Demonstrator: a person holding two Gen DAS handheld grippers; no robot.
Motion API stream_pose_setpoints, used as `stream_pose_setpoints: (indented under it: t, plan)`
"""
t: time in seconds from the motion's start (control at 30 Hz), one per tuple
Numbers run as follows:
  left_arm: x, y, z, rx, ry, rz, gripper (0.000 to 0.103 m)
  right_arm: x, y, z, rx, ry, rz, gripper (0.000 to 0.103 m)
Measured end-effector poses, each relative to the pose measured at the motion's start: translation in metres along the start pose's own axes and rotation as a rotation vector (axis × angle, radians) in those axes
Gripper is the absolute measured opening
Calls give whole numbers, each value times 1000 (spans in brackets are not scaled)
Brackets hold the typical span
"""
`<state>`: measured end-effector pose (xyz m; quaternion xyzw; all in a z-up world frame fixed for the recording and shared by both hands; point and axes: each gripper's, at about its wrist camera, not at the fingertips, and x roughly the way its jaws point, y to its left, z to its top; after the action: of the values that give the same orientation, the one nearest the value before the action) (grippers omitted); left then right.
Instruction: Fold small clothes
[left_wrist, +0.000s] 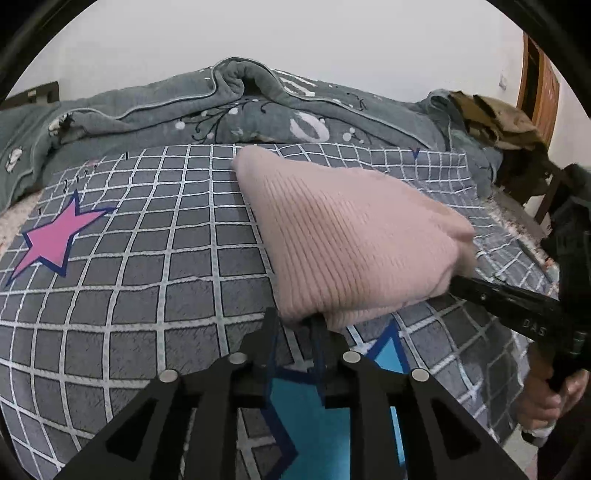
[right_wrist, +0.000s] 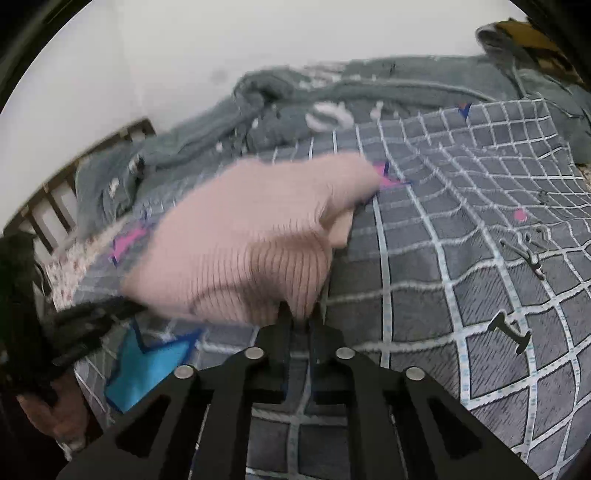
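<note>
Grey checked bedding with white grid lines (left_wrist: 155, 266) is covering the bed and filling most of both views, with a rumpled grey-green fleece blanket (left_wrist: 155, 110) bunching along its far side against the white wall (left_wrist: 295, 33). A brown wooden bed frame (right_wrist: 55, 199) is showing at the left edge of the right wrist view, and an olive-brown piece of cloth (left_wrist: 495, 118) is lying heaped at the far right corner of the bed.

The pale pink ribbed knit garment (left_wrist: 354, 240) is sitting near the middle of the bedding, partly lifted off it and folded over itself, its near edge hanging between the two tools. In the right wrist view it is blurring, so its exact outline is hard to tell.

The left tongs (left_wrist: 295, 325) are pinching the near left corner of the pink knit, the fingers standing narrow with fabric between them. The right tongs (right_wrist: 299, 314) are likewise closing narrowly on the garment's near hem; from the left camera they are reaching in from the right, with their tips hidden under the cloth.

A pink star print with a navy outline (left_wrist: 55, 240) is lying on the bedding left of the garment, and a blue star print (right_wrist: 147, 362) is showing just beneath the near edge.
</note>
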<state>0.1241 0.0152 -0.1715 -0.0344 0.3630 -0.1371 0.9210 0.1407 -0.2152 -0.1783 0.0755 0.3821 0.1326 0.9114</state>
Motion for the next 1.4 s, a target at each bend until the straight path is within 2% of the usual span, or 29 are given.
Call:
stream_pose_setpoints:
  t: [0.07, 0.1, 0.27, 0.33, 0.4, 0.5, 0.6, 0.67, 0.77, 0.93, 1.07, 1.17, 1.4]
  plan:
    - [-6, 4, 0, -5, -11, -9, 19, -5, 3, 3, -32, -9, -41, 30]
    - [-10, 7, -1, -11, -18, -13, 21, -12, 5, 6, -57, -33, -48, 31]
    - [-25, 21, 11, -67, -81, -45, 32, -41, 8, 25, -88, -159, -23, 33]
    - [-24, 24, 22, -90, -104, -64, 45, -44, 9, 36, -93, -189, -2, 33]
    - [-18, 22, 36, -88, -116, -66, 45, -38, 11, 46, -84, -200, -8, 33]
    - [-2, 13, 59, -66, -114, -40, 45, -21, 17, 56, -97, -184, -24, 33]
    - [15, 3, 74, -44, -101, -13, 45, 1, 18, 56, -121, -145, -83, 32]
    - [28, -2, 77, -32, -81, 20, 45, 17, 14, 51, -129, -102, -157, 30]
    - [39, -6, 74, -21, -62, 47, 46, 30, 5, 43, -117, -73, -194, 29]
    - [39, -1, 70, -41, -54, 41, 46, 29, 4, 42, -119, -83, -193, 30]
    - [36, 4, 66, -72, -39, 23, 46, 26, 0, 43, -94, -77, -178, 34]
    - [31, 2, 62, -72, -31, 29, 46, 21, 1, 42, -93, -77, -174, 34]
    - [10, -8, 48, -65, -8, 55, 48, -1, 4, 34, -65, -64, -171, 42]
